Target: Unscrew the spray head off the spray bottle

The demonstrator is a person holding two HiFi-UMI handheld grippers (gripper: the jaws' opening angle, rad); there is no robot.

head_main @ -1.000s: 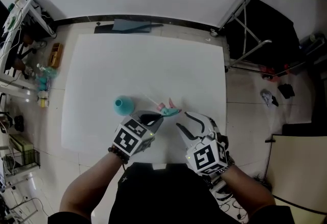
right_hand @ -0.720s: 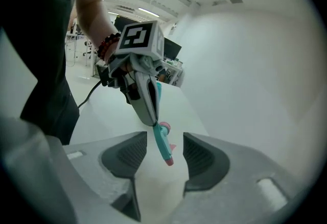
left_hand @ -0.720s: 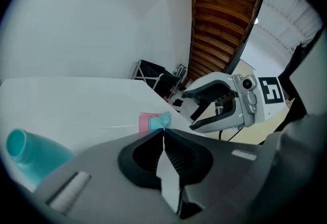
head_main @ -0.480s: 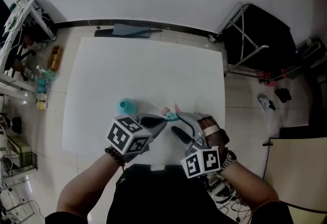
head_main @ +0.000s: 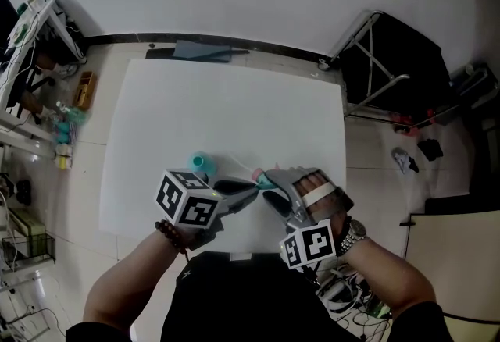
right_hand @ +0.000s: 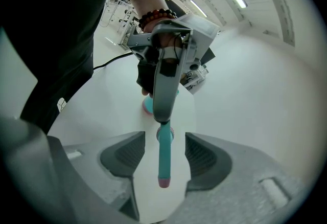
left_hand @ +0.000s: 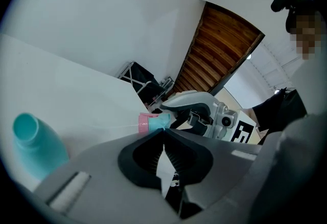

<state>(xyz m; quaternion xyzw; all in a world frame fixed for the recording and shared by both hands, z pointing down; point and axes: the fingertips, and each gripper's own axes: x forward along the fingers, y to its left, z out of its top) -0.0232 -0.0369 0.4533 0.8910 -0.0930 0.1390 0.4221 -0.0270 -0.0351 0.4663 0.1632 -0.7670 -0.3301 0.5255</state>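
The teal spray bottle (head_main: pixel 201 164) stands headless on the white table (head_main: pixel 156 98); it also shows at the left of the left gripper view (left_hand: pixel 32 142). My left gripper (head_main: pixel 251 187) is shut on the teal and pink spray head (head_main: pixel 260 176), which hangs off the bottle with its thin dip tube showing. In the right gripper view the spray head (right_hand: pixel 163 154) hangs from the left gripper (right_hand: pixel 162 115) down between the jaws of my right gripper (right_hand: pixel 164 141). Those jaws have just been opening and stand wide on either side, not touching it.
A black folding frame (head_main: pixel 391 59) stands off the table's right edge. Small clutter (head_main: pixel 70 118) lies on the floor to the left, and a dark flat board (head_main: pixel 201 48) lies beyond the far edge. The person's dark torso fills the bottom of the head view.
The left gripper has risen and tilted with the spray head. The right gripper has rolled over, moved in towards the head, and its jaws have spread wider around it.
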